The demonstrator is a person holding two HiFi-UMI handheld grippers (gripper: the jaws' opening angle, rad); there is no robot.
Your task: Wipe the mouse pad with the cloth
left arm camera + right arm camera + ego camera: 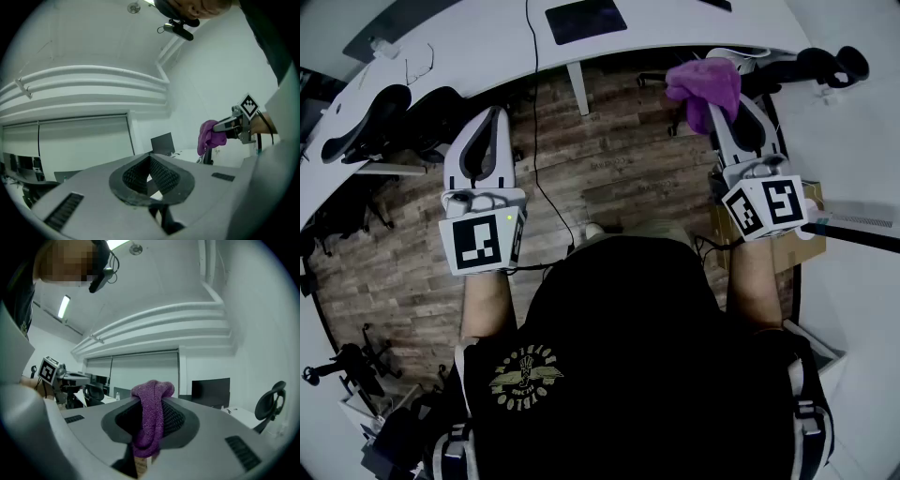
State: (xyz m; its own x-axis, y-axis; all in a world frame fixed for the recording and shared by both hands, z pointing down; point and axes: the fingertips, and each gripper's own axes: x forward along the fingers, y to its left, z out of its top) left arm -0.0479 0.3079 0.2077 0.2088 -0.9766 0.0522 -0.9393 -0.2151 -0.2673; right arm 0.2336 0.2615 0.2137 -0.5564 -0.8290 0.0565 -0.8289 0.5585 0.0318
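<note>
The right gripper (727,111) squeezes the purple cloth (705,84) in the air, the left gripper (497,117) is pinched closed on nothing, and the mouse pad (585,19) lies well ahead on the desk (487,42), so it seems best to hold tight and lay the cloth flat there first.

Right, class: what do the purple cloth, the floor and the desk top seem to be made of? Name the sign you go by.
The cloth looks like a soft knitted or terry-like fabric, matt: it has a nubbly weave and folds limply. The floor is wood or wood-look planks, matt: brown grain and board seams show. The desk top is probably laminate: smooth, plain white, with no grain.
</note>
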